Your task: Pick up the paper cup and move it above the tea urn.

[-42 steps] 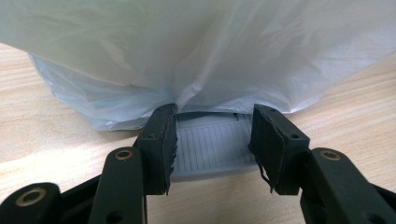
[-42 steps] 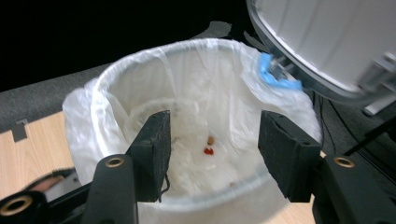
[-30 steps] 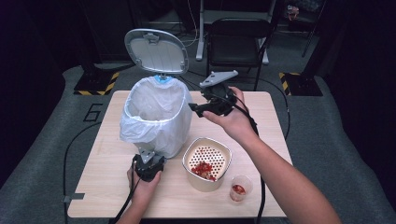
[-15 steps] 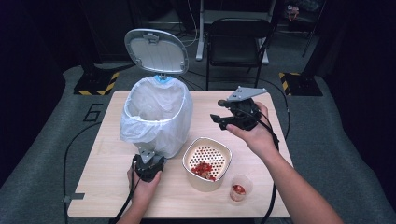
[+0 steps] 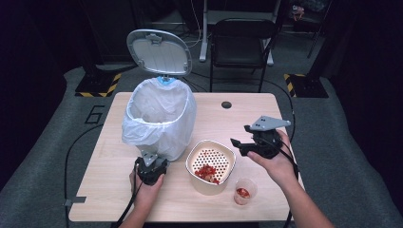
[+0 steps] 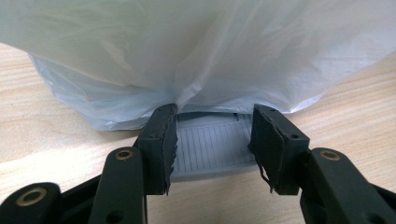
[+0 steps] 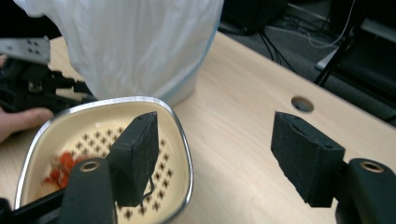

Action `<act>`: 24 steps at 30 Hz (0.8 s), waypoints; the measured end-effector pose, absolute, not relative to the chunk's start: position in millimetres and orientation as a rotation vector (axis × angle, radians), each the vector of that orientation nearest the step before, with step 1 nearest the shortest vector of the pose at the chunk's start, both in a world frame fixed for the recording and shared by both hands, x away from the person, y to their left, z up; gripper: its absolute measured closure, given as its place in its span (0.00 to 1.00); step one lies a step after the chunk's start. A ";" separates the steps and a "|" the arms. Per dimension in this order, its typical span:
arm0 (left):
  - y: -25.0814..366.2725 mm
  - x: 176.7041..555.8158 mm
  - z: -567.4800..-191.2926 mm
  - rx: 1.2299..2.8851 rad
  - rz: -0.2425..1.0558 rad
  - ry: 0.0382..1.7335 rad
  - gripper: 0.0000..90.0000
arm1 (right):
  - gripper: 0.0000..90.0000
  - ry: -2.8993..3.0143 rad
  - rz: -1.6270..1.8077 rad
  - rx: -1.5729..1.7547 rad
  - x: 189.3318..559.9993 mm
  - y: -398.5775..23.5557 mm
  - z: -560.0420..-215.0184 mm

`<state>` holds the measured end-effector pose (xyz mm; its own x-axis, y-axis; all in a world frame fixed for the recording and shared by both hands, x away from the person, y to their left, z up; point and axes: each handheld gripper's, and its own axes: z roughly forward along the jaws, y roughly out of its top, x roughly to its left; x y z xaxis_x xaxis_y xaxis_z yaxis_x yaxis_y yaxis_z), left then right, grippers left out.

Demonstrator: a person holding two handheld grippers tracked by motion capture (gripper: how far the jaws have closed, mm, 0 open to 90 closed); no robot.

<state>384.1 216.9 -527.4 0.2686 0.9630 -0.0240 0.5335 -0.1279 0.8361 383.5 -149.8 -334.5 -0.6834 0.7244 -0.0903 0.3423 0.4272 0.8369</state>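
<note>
A white bin lined with a plastic bag stands on the table with its lid raised. At its foot, my left gripper is shut on the grey ribbed pedal, one pad against each side. A cream perforated bowl holding red food pieces sits right of the bin. My right gripper hovers just right of the bowl. Its jaws have just been opening, and they stand open with nothing between them.
A small clear cup with red bits stands near the front edge, right of the bowl. The wooden table has a cable hole at the back. A black chair stands behind the table.
My right gripper has swung from beside the bin's rim to the right and down, ending beside the bowl. The left gripper has stayed on the pedal.
</note>
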 end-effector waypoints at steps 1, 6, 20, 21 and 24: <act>217.0 384.1 -527.3 1.780 0.712 1.368 0.56 | 0.35 2.247 1.165 0.907 382.4 -153.3 -338.4; 216.8 384.0 -527.3 1.778 0.711 1.367 0.56 | 0.33 2.235 1.201 0.958 375.7 -170.5 -359.9; 216.5 383.9 -527.4 1.777 0.704 1.368 0.56 | 0.20 2.280 1.236 0.962 343.5 -191.2 -409.7; 216.7 384.0 -527.4 1.777 0.713 1.367 0.56 | 0.19 2.279 1.236 0.969 341.6 -191.4 -410.9; 216.3 383.9 -527.5 1.774 0.702 1.370 0.56 | 0.17 2.286 1.253 0.974 334.8 -191.7 -415.3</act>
